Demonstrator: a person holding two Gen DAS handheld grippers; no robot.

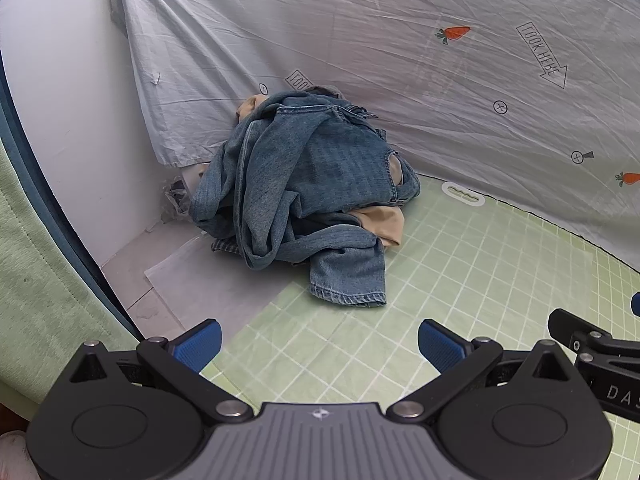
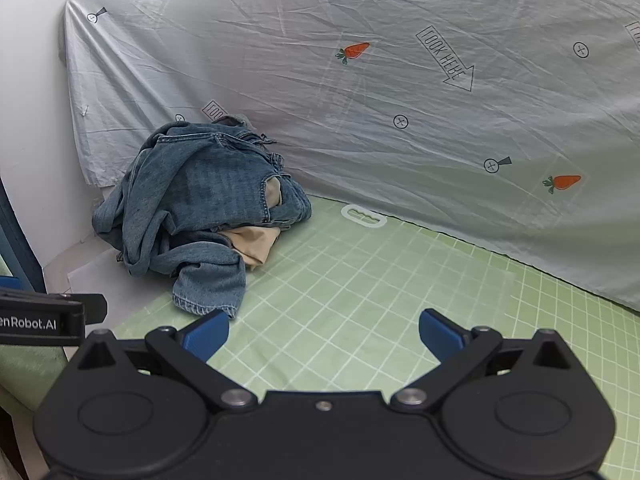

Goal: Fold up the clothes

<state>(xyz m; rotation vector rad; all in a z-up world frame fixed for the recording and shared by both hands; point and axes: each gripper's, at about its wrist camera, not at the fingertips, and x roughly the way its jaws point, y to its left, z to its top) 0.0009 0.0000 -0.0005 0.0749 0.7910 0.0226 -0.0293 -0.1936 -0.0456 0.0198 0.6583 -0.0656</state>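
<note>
A crumpled pair of blue jeans (image 1: pixel 308 184) lies heaped in the back left corner, one leg cuff trailing onto the green grid mat (image 1: pixel 460 300). A beige garment (image 1: pixel 380 224) pokes out from under the heap. My left gripper (image 1: pixel 320 344) hovers open over the mat's near edge, short of the cuff, nothing between its blue pads. In the right wrist view the same jeans (image 2: pixel 200 208) and beige garment (image 2: pixel 252 244) sit to the upper left on the mat (image 2: pixel 380 300). My right gripper (image 2: pixel 324 336) is open and empty, its left pad near the cuff.
A pale printed sheet (image 1: pixel 400 60) with carrots and arrows hangs behind the mat as a backdrop. A white wall (image 1: pixel 60 120) closes the left side. White paper sheets (image 1: pixel 192 272) lie beside the mat. Green cloth (image 1: pixel 36 280) fills the near left. The right gripper's finger (image 1: pixel 580 340) shows at right.
</note>
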